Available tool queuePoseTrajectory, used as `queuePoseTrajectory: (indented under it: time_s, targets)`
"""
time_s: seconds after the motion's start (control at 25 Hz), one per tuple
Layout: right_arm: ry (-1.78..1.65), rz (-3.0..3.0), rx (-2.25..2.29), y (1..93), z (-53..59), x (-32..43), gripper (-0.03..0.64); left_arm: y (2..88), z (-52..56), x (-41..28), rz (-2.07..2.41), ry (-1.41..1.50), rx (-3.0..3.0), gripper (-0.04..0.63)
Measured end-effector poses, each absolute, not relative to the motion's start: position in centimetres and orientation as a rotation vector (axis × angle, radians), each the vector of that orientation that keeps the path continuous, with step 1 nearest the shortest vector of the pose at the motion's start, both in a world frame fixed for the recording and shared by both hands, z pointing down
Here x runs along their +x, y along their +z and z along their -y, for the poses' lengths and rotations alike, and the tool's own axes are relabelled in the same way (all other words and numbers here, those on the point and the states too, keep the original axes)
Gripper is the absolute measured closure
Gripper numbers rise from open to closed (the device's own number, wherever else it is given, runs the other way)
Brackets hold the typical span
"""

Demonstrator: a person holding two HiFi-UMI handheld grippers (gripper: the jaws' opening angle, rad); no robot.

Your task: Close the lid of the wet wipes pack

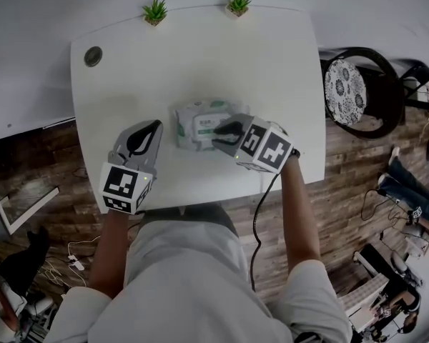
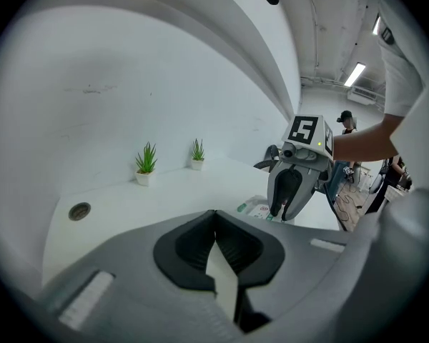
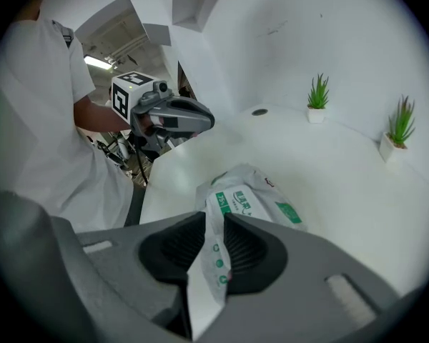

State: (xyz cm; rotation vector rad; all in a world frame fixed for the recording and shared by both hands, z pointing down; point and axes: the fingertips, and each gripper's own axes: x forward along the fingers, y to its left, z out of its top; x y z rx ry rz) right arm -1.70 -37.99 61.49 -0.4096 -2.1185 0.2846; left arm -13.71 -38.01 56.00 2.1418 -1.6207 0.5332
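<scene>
The white and green wet wipes pack (image 1: 196,123) lies near the middle of the white table (image 1: 200,56). In the right gripper view the wet wipes pack (image 3: 254,195) shows its flat top label, and its near edge runs up between the jaws. My right gripper (image 1: 218,136) is at the pack's right end, and the right gripper (image 3: 214,220) is shut on that edge of the wrapper. My left gripper (image 1: 157,125) rests just left of the pack, apart from it. The left gripper (image 2: 214,214) is shut with nothing in it, and the pack (image 2: 257,207) shows beyond it.
Two small potted plants (image 1: 155,11) (image 1: 238,1) stand at the table's far edge. A round cable hole (image 1: 93,56) sits at the far left corner. A black chair (image 1: 357,84) stands to the right of the table. Cables and clutter lie on the wooden floor.
</scene>
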Motion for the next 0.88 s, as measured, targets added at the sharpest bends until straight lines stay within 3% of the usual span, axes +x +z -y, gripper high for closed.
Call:
queuePoseTrajectory:
  time_s: [0.88]
  targets:
    - [0.188,2.081,-0.256,64.0,37.7,-1.7,0.529,55.8,36.8,-12.3,1.602,0.545,2.164,0.586]
